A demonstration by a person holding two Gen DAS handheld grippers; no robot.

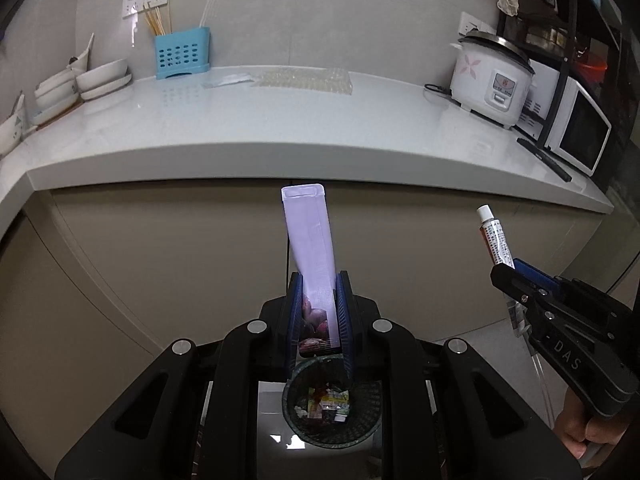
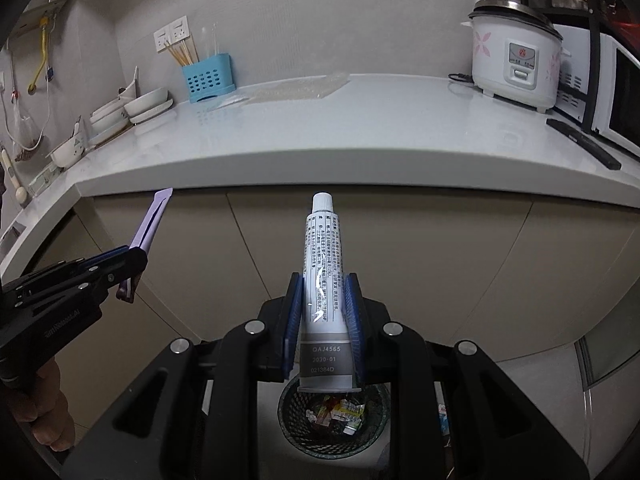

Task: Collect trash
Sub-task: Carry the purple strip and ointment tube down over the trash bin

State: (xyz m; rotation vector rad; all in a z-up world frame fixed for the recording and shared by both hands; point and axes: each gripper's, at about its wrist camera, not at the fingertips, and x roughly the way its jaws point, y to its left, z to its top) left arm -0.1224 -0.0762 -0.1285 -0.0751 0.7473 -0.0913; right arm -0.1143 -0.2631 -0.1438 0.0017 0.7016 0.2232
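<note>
Pretty far along: the left hand-held gripper (image 1: 320, 312) is clamped on a purple sachet (image 1: 310, 240), the right hand-held gripper (image 2: 325, 316) on a white tube (image 2: 322, 264), both above the mesh wastebasket (image 1: 366, 416) with wrappers inside. Only dropping's left. Bench (image 1: 280, 128) edge sits ahead, open room below.

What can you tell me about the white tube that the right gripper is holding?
The tube is a small squeeze tube, white with a ribbed white screw cap, dense black print along its body and a grey band with stamped codes near its flat crimped end. It looks like soft plastic or foil, slightly dented. The right gripper clamps its lower body between blue pads, cap pointing up and away, in front of the cabinet, with the mesh bin below it.
</note>
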